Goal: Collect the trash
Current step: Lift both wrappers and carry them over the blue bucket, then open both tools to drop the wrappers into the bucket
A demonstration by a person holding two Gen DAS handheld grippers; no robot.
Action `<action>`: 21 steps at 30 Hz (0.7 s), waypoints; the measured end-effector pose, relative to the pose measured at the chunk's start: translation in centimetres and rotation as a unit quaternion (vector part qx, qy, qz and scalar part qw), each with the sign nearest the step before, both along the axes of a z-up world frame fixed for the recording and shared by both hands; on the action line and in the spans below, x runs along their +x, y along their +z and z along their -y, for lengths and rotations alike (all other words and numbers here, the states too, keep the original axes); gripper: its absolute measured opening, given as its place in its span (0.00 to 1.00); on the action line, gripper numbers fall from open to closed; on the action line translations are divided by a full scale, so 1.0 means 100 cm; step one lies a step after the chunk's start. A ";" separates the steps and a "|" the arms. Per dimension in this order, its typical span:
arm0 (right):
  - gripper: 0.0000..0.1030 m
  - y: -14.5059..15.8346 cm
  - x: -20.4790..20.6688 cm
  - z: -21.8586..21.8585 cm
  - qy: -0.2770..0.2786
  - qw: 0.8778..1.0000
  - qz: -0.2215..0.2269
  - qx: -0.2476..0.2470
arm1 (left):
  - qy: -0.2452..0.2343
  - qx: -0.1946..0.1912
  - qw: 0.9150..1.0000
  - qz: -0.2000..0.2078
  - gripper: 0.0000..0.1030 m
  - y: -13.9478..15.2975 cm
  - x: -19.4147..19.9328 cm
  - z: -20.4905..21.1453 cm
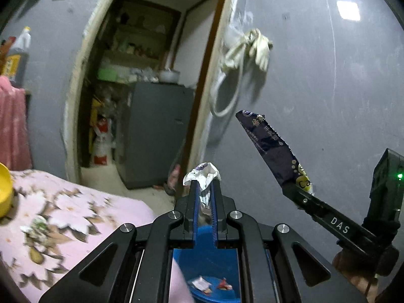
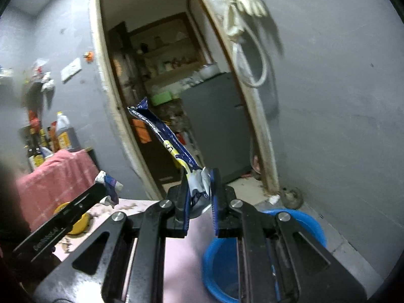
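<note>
the long dark-blue foil wrapper [image 2: 174,149] sticks up at 11 o'clock from the right gripper [image 2: 200,197], jaws clamped on its crinkled lower end. the left gripper [image 1: 204,192] is nearly together, pinching a crumpled white scrap [image 1: 202,174] (soft, paper-like). the glossy round blue basin [image 2: 313,227] sits on the floor at 5 o'clock: carry both over its rim before releasing, since light foil may flutter.

- Left gripper [image 1: 204,185]: black linkage arms, round silver screws, blue pads inside the fingers.
- Right gripper [image 2: 200,176]: same black build, white "DAS" lettering, green indicator light.
</note>
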State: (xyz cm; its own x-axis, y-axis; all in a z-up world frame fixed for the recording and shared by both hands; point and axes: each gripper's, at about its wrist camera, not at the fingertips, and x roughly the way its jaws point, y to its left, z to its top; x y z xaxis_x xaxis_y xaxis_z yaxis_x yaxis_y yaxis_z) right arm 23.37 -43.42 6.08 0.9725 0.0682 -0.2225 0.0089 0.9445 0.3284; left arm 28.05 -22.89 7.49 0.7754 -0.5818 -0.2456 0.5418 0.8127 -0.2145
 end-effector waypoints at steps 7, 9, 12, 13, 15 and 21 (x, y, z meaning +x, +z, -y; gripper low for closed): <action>0.27 -0.040 0.012 0.041 -0.035 0.997 -0.055 0.034 | -0.034 0.036 0.997 -0.065 0.06 -0.030 0.026 0.045; 0.27 -0.049 0.015 0.049 -0.042 0.996 -0.069 0.037 | -0.039 0.043 0.995 -0.083 0.06 -0.040 0.031 0.055; 0.29 -0.063 0.022 0.060 -0.053 0.993 -0.093 0.045 | -0.046 0.057 0.991 -0.110 0.07 -0.055 0.040 0.067; 0.32 -0.068 0.025 0.064 -0.057 0.992 -0.102 0.045 | -0.048 0.062 0.990 -0.119 0.08 -0.059 0.044 0.070; 0.42 -0.076 0.031 0.069 -0.059 0.990 -0.120 0.047 | -0.051 0.072 0.987 -0.138 0.13 -0.068 0.051 0.076; 0.50 -0.091 0.039 0.077 -0.064 0.986 -0.144 0.054 | -0.051 0.074 0.982 -0.166 0.27 -0.085 0.065 0.079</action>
